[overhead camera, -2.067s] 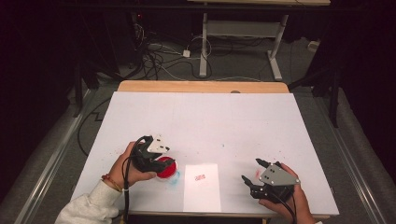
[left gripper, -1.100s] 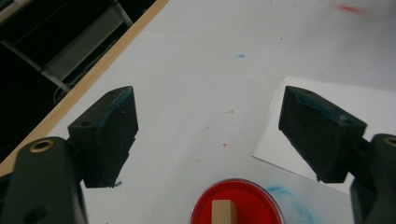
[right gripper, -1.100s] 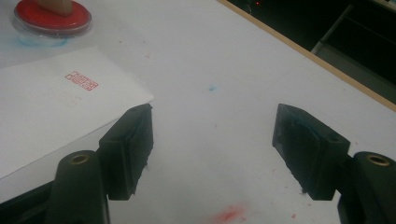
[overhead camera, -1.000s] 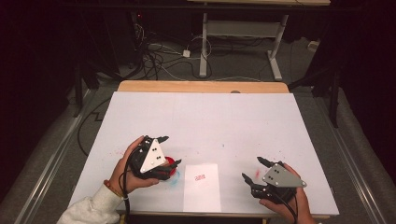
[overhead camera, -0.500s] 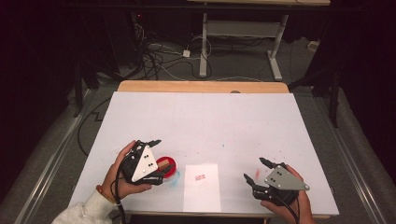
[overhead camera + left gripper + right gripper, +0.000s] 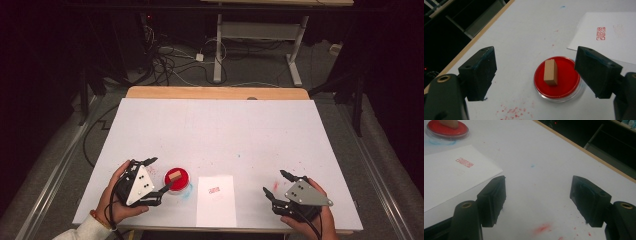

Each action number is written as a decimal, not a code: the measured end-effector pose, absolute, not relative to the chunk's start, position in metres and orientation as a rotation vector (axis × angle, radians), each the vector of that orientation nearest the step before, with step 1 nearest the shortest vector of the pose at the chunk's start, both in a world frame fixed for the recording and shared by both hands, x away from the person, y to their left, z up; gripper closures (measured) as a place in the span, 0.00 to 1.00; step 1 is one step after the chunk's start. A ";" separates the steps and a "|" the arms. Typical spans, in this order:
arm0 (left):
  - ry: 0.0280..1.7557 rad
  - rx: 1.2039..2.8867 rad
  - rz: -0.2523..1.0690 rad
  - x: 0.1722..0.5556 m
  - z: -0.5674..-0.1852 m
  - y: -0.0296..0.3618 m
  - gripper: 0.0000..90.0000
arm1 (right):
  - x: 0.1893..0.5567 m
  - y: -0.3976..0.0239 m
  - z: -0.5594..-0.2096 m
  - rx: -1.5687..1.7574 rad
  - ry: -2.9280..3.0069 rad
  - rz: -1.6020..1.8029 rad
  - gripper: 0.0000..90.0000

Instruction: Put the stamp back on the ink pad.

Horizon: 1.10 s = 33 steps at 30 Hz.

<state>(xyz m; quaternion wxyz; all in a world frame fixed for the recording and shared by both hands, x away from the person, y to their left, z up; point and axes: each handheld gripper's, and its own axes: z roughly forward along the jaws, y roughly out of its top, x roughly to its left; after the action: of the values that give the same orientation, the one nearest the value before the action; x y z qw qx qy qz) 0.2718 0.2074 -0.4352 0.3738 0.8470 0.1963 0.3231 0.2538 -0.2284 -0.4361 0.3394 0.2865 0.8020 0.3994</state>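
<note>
Left gripper (image 6: 536, 72) fingers spread wide; the wooden stamp block (image 6: 550, 72) stands between them on the red ink pad (image 6: 566, 82). Small, light, rigid: I'd pinch its long flat sides. Right gripper (image 6: 537, 200) fingers apart over bare bench (image 6: 225, 130).

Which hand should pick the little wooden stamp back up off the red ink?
Probably the left. The left gripper sits right beside the red ink pad, jaws open, facing the wooden stamp standing on it. The right gripper is across the stamped paper.
</note>
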 end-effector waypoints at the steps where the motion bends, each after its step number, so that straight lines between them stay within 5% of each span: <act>1: 0.508 2.175 0.835 0.271 -0.437 0.209 0.19 | 0.254 -0.229 -0.436 0.749 2.084 1.038 0.33; 33: 0.646 2.280 0.720 0.270 -0.487 0.241 0.19 | 0.268 -0.234 -0.448 0.815 2.067 1.007 0.18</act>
<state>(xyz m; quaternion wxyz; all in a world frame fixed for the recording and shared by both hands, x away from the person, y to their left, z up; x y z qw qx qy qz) 0.2702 0.2411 -0.4874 0.3264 0.8701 0.2466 0.2749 0.2682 -0.2335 -0.4485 0.3438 0.3136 0.7958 0.3876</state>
